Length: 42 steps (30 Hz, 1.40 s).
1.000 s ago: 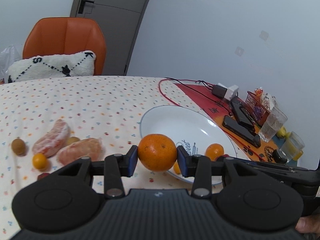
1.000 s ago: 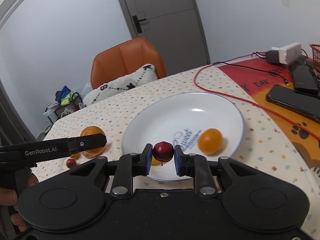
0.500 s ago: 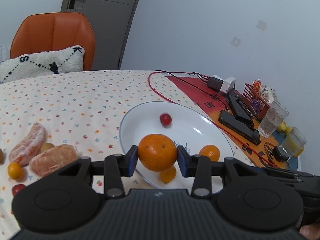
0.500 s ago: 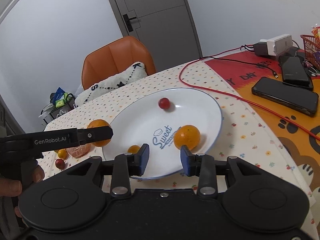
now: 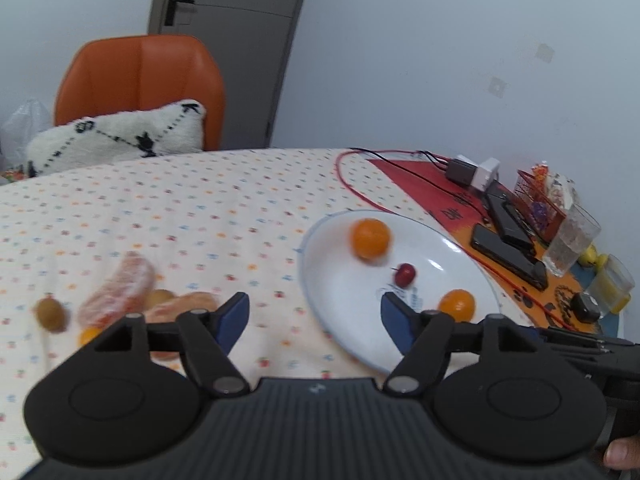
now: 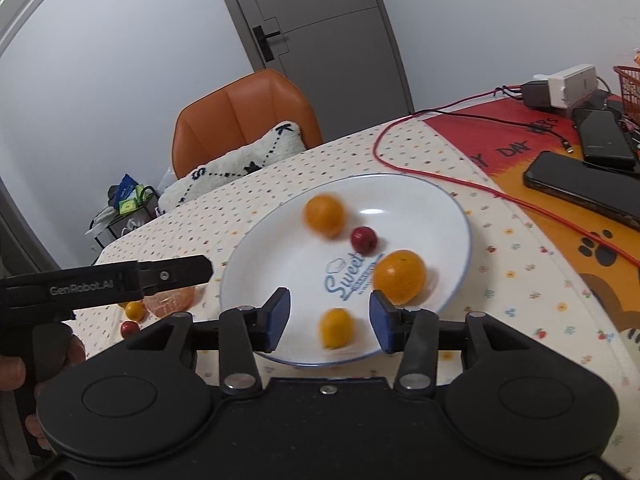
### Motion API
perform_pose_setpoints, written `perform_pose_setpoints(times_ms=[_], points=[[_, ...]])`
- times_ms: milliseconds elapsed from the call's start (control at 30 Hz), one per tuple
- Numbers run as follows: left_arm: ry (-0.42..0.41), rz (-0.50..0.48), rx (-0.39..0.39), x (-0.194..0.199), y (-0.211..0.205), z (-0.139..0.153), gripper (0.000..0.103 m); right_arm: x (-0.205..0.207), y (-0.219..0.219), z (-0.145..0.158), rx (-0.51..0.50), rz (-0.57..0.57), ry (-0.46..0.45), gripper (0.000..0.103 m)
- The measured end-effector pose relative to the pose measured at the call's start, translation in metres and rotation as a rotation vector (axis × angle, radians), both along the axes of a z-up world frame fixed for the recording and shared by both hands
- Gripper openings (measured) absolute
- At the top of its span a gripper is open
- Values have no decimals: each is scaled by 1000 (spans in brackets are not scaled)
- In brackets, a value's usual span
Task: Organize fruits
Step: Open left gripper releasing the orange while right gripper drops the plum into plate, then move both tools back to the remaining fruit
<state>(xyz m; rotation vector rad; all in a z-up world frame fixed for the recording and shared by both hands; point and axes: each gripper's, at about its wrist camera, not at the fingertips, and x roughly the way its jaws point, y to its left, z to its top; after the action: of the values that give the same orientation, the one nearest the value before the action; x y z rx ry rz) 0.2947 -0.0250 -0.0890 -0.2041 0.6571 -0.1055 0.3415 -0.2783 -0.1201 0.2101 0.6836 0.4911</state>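
Observation:
A white plate (image 5: 344, 304) (image 6: 440, 200) lies on the dotted tablecloth. In it are a blurred orange (image 5: 370, 238) (image 6: 324, 216), a small red fruit (image 5: 405, 274) (image 6: 364, 240), a second orange (image 5: 457, 305) (image 6: 399, 277) and a small yellow-orange fruit (image 6: 337, 328). My left gripper (image 5: 314, 316) is open and empty at the plate's near left rim. My right gripper (image 6: 325, 320) is open and empty over the plate's near rim. Peeled citrus pieces (image 5: 120, 292) (image 6: 168, 304), a brown fruit (image 5: 50, 314), a small orange fruit (image 6: 135, 310) and a small red fruit (image 6: 129, 329) lie left of the plate.
A red cable (image 6: 460, 184), phones (image 6: 584, 184) (image 5: 508, 252), a charger (image 5: 472, 172), a glass (image 5: 570, 244) and a red basket (image 5: 540, 200) crowd the table's right side. An orange chair (image 5: 140, 80) with a white cushion (image 5: 116, 136) stands behind the table.
My left gripper has opened and let go of the orange, which now rolls in the plate. My right gripper released the red fruit into the plate and stays open.

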Motion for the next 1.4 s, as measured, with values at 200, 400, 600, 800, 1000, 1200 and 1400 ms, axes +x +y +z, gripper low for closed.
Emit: perform_pose_setpoints(times_ms=[200, 400, 600, 800, 1000, 1200, 1400], points=[[-11, 56, 16, -17, 25, 7, 81, -7, 18, 5, -2, 31, -19, 58], [-21, 118, 30, -35, 50, 10, 87, -15, 29, 10, -6, 42, -31, 81], [-27, 167, 32, -52, 69, 14, 89, -22, 38, 17, -2, 47, -59, 103], [-28, 186, 41, -67, 82, 14, 90, -27, 50, 20, 6, 76, -54, 103], [-22, 209, 38, -81, 98, 10, 90, -34, 63, 22, 2, 123, -46, 103], [-26, 212, 22, -91, 110, 9, 90, -39, 77, 25, 1, 161, -42, 103], [-32, 220, 22, -95, 118, 5, 89, -41, 92, 26, -11, 198, -45, 103]])
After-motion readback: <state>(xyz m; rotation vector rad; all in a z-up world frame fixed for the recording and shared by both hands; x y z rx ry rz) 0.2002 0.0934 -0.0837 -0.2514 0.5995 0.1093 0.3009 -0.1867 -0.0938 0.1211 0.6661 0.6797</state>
